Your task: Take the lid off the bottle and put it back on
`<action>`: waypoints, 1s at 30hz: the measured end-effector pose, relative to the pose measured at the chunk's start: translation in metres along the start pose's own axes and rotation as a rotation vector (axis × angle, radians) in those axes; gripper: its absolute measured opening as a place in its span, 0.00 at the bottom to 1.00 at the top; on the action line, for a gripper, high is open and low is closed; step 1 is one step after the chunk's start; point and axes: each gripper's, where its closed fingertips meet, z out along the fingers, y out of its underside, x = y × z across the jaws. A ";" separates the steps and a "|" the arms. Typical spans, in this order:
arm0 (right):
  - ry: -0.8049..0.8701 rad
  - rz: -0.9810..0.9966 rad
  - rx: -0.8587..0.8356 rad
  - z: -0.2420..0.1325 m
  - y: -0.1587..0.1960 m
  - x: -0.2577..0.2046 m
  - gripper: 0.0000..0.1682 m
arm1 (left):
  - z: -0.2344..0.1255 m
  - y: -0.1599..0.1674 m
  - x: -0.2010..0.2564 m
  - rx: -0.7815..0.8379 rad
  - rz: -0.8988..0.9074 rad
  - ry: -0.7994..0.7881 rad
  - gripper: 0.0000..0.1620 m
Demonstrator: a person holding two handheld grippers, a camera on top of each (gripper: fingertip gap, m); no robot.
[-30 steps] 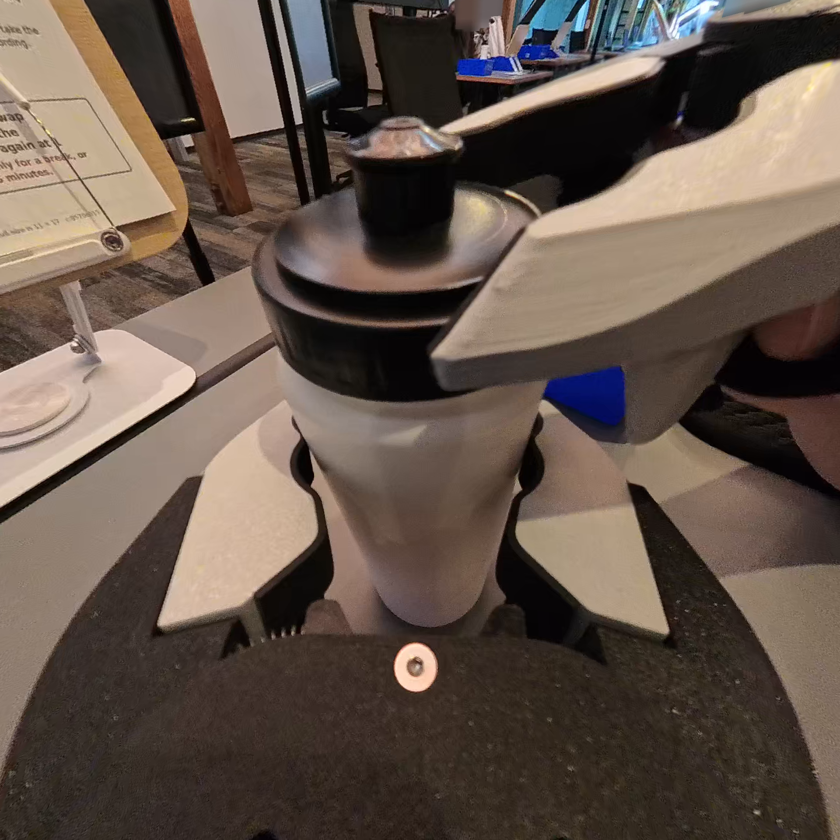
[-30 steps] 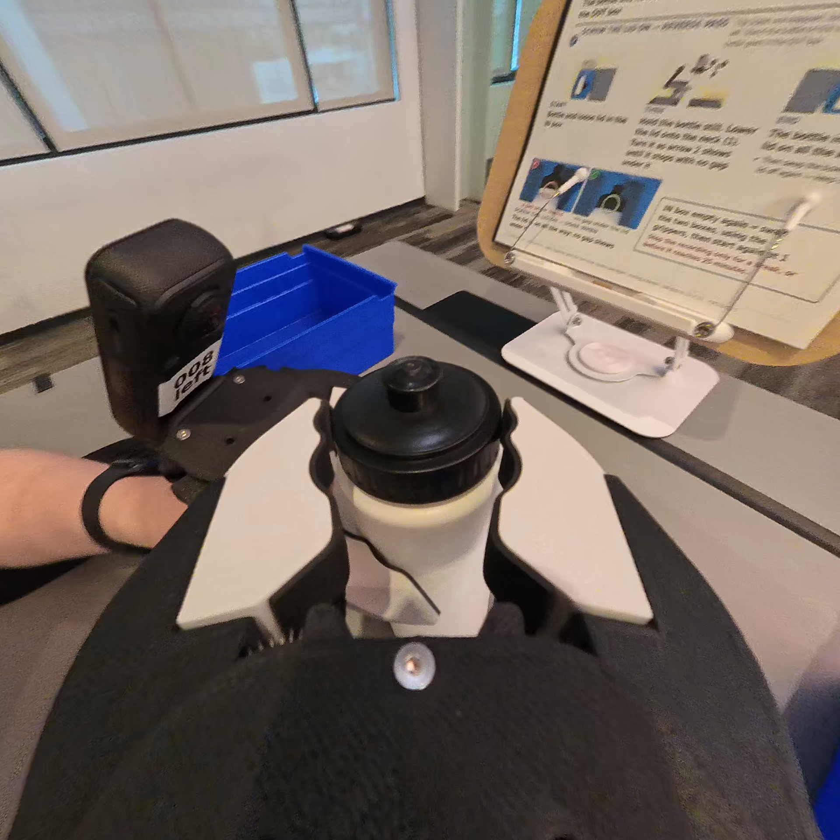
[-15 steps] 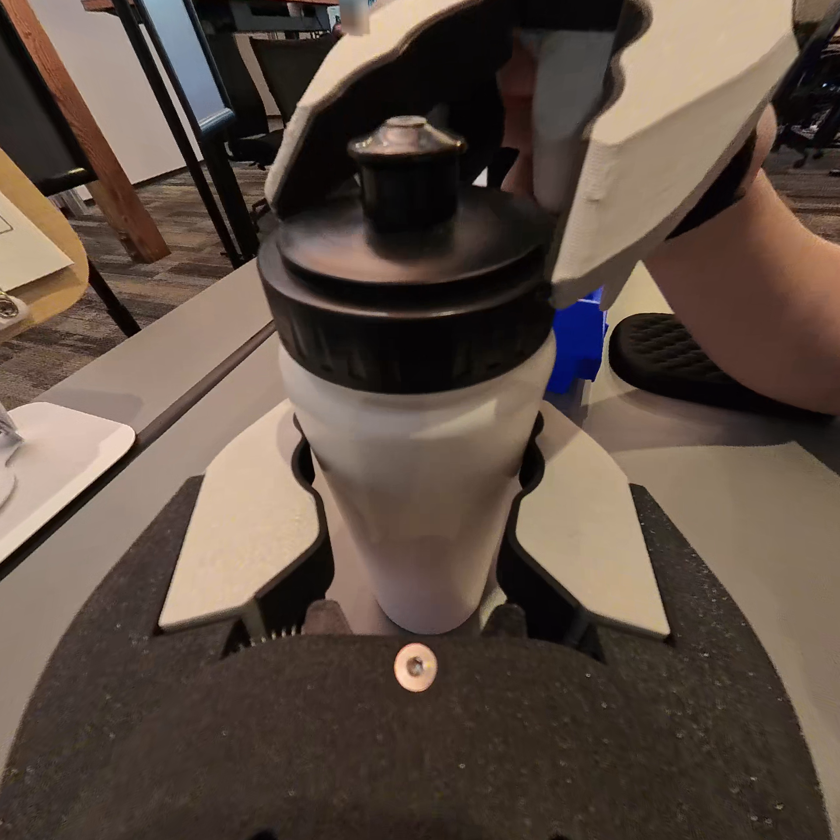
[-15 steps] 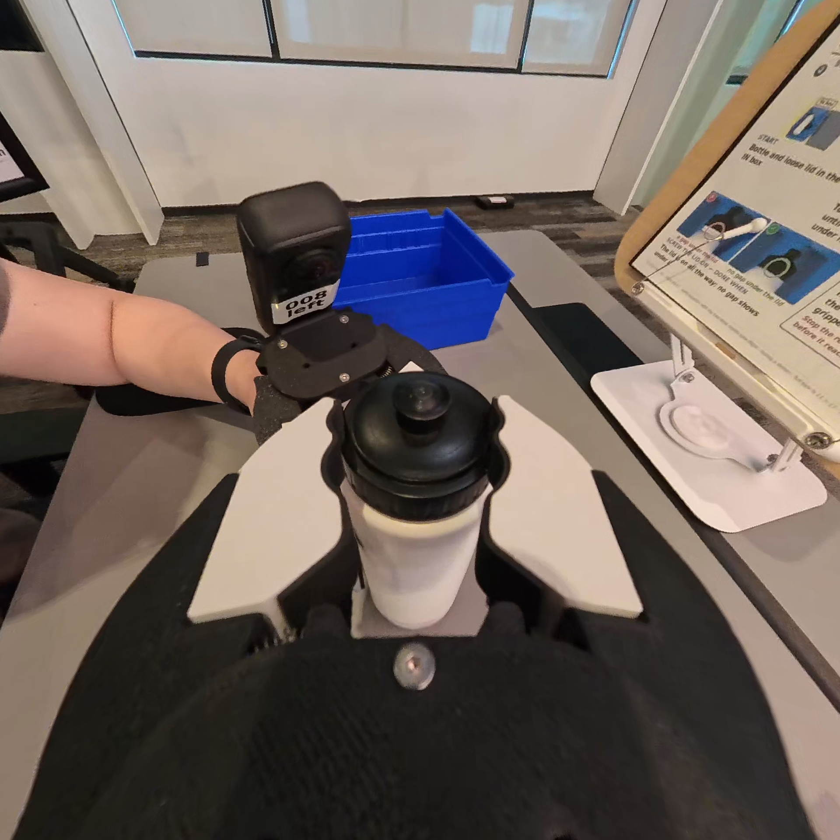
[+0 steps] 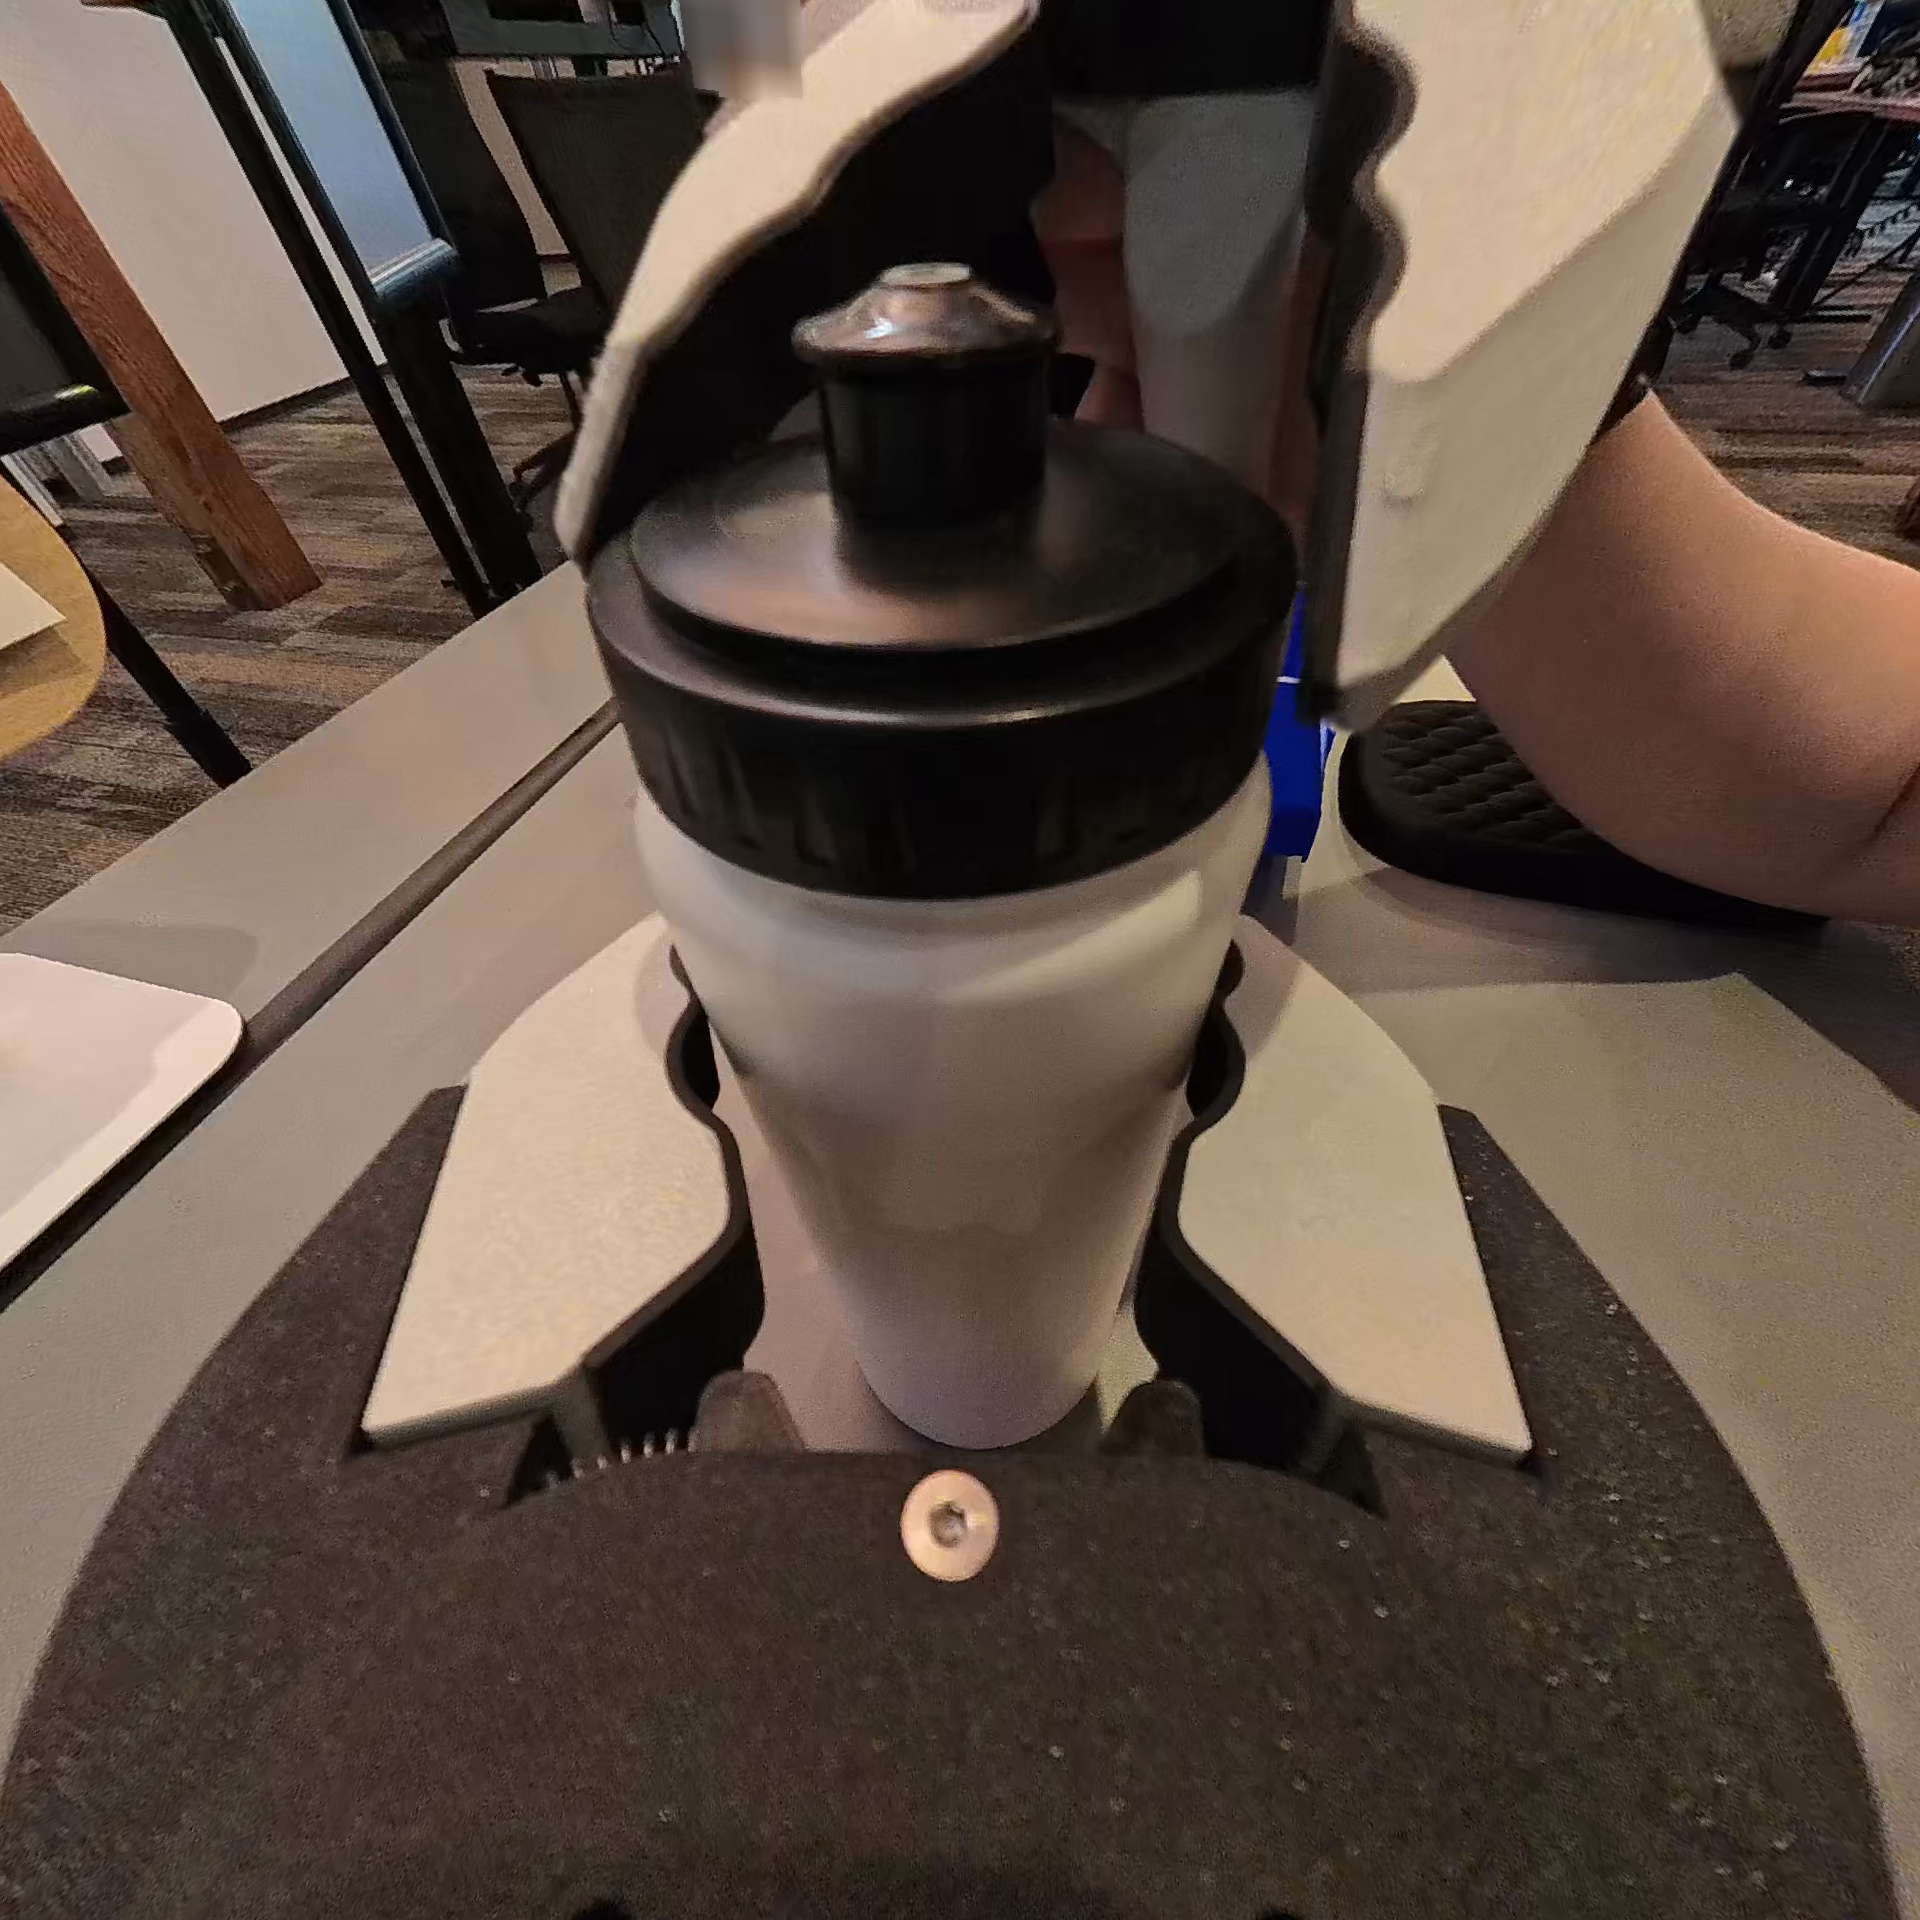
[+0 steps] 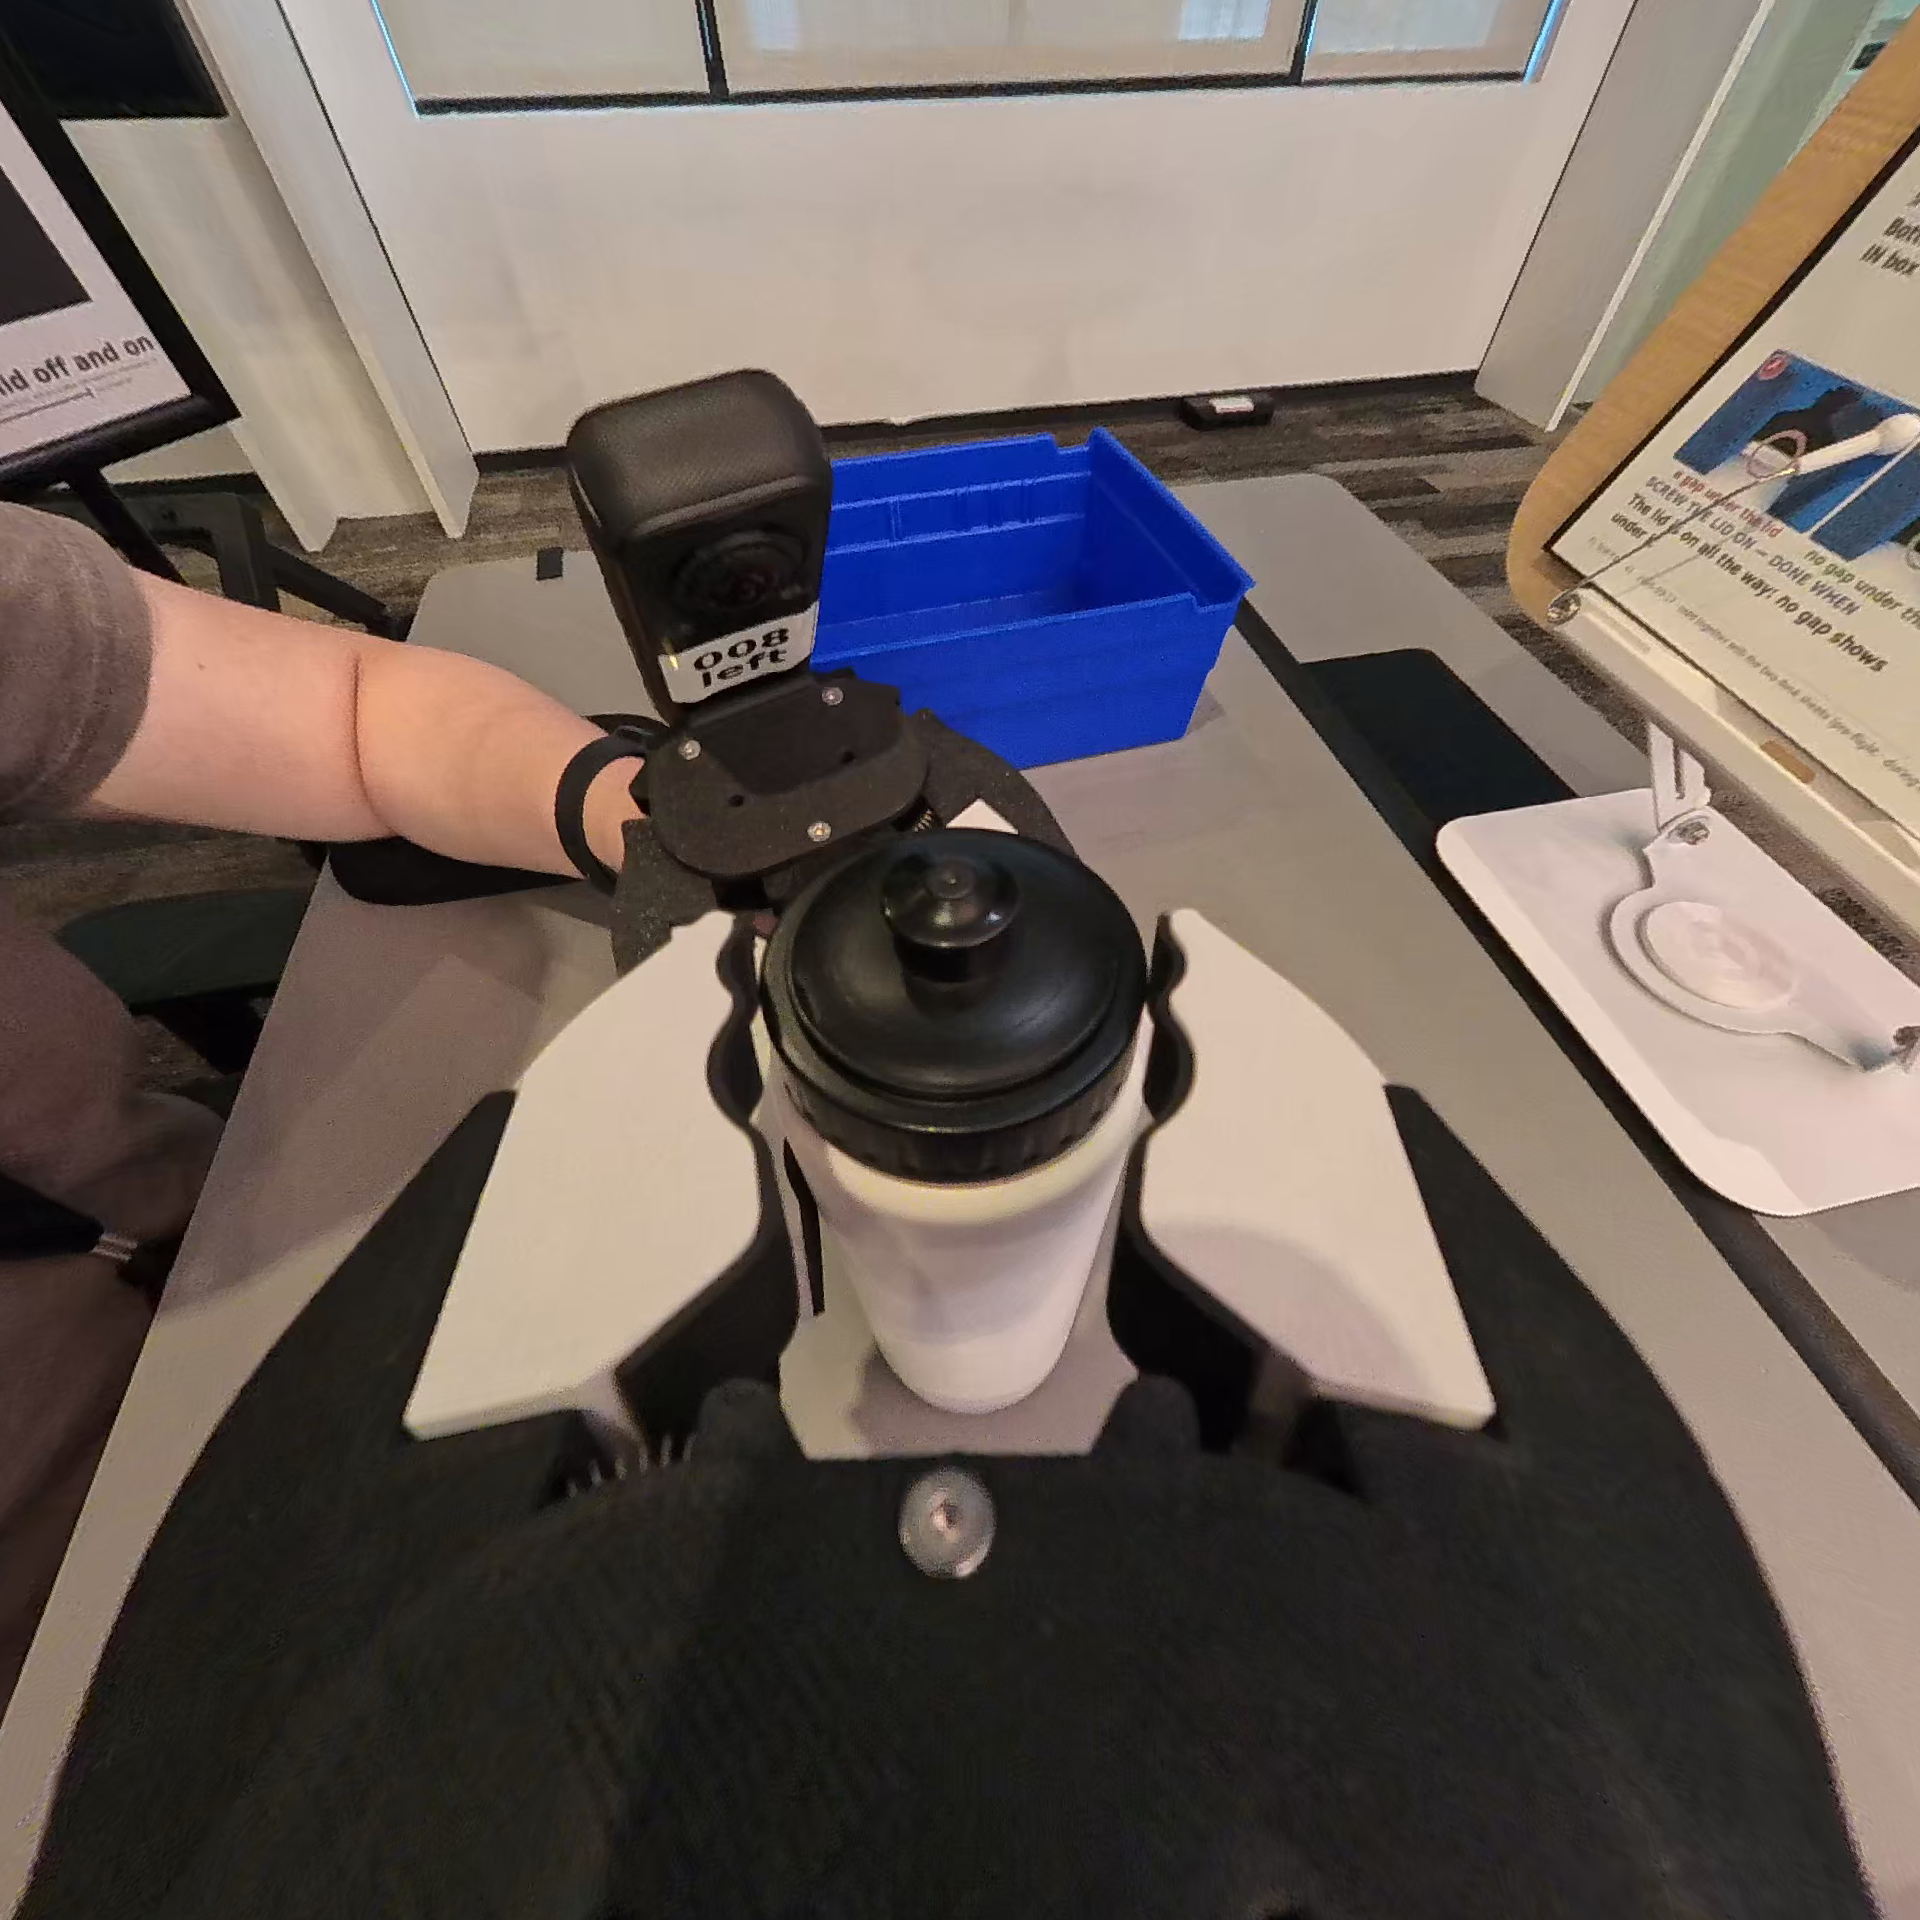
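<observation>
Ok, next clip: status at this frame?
Left gripper shut on white bottle. Right gripper fingers straddle black lid, contact unclear. Lid on the bottle. Blue bin behind, not in the way.

Both grippers: black speckled body, pale grey angular fingers [image 5: 561, 1236], silver centre screw [image 5: 949, 1527]. Left gripper [image 6: 831, 821] carries black labelled camera [image 6: 701, 530]; black wrist strap [image 6: 582, 800], grey sleeve [image 6: 62, 665].

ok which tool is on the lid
The right tool: its fingers flank the black lid at the top. The left tool grips the white bottle lower down.
</observation>
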 end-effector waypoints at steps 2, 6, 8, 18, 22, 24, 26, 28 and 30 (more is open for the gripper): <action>-0.001 -0.011 -0.038 0.002 0.006 0.000 0.45 | 0.000 0.000 0.000 -0.001 0.000 0.002 0.56; 0.026 -0.044 -0.035 0.005 0.005 0.001 0.45 | -0.002 0.000 -0.001 -0.004 -0.001 -0.003 0.56; 0.046 -0.023 -0.039 0.005 0.005 0.003 0.45 | -0.001 0.001 -0.003 -0.015 -0.011 -0.030 0.56; 0.402 0.058 -0.043 0.018 0.000 0.020 0.45 | -0.009 0.005 -0.028 -0.067 -0.084 -0.289 0.55; 0.269 -0.003 -0.077 0.016 0.002 0.013 0.45 | -0.008 0.005 -0.025 -0.074 -0.014 -0.245 0.55; 0.142 -0.005 -0.045 0.012 0.000 0.004 0.46 | -0.005 0.003 -0.015 -0.069 0.040 -0.171 0.55; 0.067 -0.009 -0.022 0.009 -0.001 -0.001 0.46 | -0.003 0.002 -0.010 -0.069 0.061 -0.135 0.55; 0.058 -0.012 -0.021 0.008 0.000 -0.001 0.45 | -0.003 0.003 -0.009 -0.074 0.069 -0.126 0.55; 0.094 0.025 -0.024 0.010 -0.001 0.004 0.45 | -0.003 0.003 -0.012 -0.083 0.044 -0.142 0.55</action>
